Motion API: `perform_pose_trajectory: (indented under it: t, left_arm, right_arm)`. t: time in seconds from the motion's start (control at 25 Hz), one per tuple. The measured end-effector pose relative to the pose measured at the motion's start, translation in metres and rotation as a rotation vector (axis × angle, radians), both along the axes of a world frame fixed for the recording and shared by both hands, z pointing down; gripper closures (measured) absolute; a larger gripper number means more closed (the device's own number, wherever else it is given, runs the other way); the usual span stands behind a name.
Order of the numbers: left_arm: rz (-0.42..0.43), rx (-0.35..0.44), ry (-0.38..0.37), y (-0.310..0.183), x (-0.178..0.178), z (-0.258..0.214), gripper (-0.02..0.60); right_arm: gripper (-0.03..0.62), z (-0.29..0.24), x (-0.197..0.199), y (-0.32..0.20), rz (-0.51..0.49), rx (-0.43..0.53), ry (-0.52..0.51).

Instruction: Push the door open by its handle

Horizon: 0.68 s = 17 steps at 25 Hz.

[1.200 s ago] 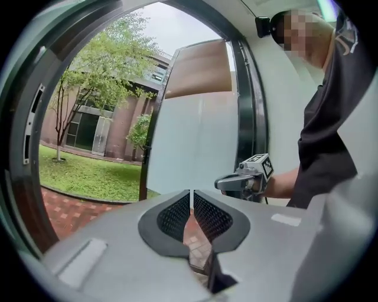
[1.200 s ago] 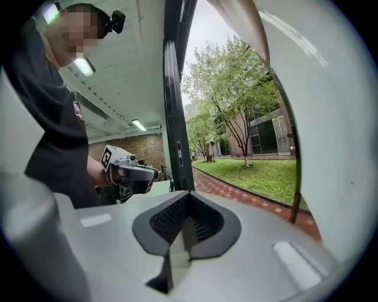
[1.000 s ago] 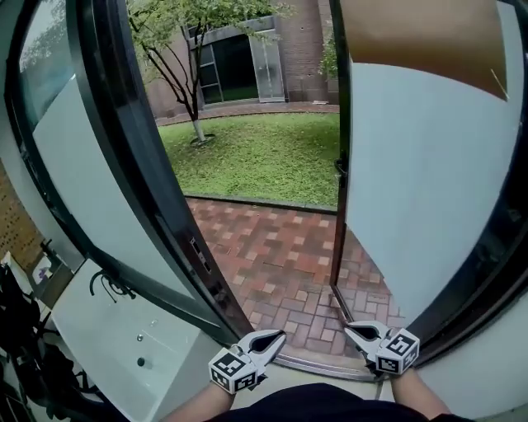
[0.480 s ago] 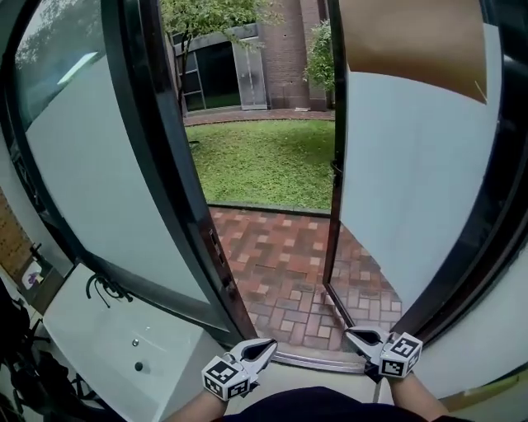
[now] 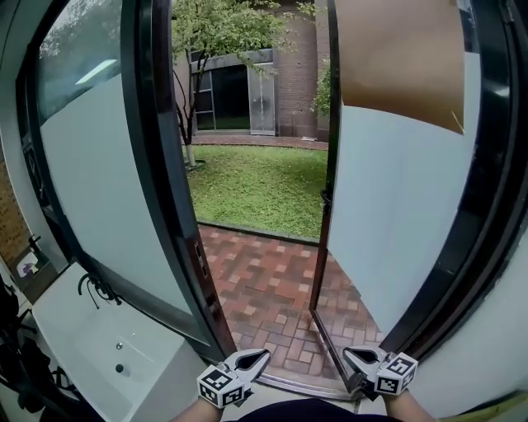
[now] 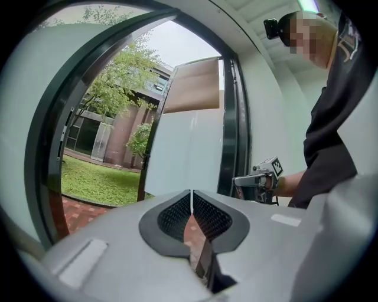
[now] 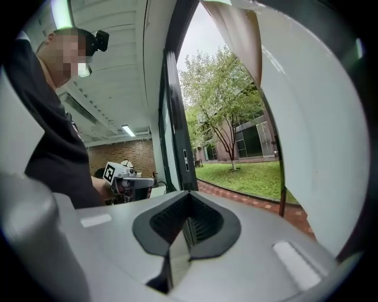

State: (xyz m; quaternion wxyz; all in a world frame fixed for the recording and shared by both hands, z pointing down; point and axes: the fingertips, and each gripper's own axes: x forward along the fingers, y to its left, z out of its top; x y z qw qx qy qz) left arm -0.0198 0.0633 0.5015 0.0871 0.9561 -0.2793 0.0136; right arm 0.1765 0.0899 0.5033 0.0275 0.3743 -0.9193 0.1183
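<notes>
Glass in a dark metal frame, the door point(image 5: 404, 206) stands open ahead and right of the right gripper point(image 5: 350, 355). It looks heavy, stiff and slick, so push at what seems its handle point(image 5: 323, 199). The right and left gripper point(image 5: 261, 355) are both closed on nothing.

Brick paving point(image 5: 264, 288) outside, lawn point(image 5: 256, 185) beyond; tree point(image 5: 221, 25) before brick building point(image 5: 297, 70).

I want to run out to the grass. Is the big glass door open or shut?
Open. The dark-framed frosted glass door is swung outward; red brick paving and green grass show through the gap.
</notes>
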Motion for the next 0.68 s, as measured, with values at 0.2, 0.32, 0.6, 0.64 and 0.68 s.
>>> perform_pose_trajectory:
  t: [0.2, 0.32, 0.6, 0.64, 0.68]
  left_arm:
    - [0.002, 0.009, -0.011, -0.005, 0.007, -0.001, 0.568]
    - [0.005, 0.006, -0.017, -0.007, 0.009, 0.002, 0.568]
    - [0.010, -0.001, -0.023, -0.015, 0.005, 0.003, 0.568]
    - [0.010, -0.002, -0.023, -0.016, 0.004, 0.002, 0.568]
    - [0.010, -0.003, -0.023, -0.017, 0.003, 0.001, 0.568]
  right_arm:
    - [0.594, 0.003, 0.007, -0.002, 0.005, 0.008, -0.007]
    - [0.594, 0.006, 0.008, -0.004, 0.005, 0.009, -0.006]
    - [0.594, 0.002, 0.001, -0.014, -0.005, 0.018, 0.003]
    - [0.594, 0.001, 0.000, -0.015, -0.005, 0.017, 0.005]
    - [0.594, 0.001, -0.001, -0.016, -0.004, 0.016, 0.008]
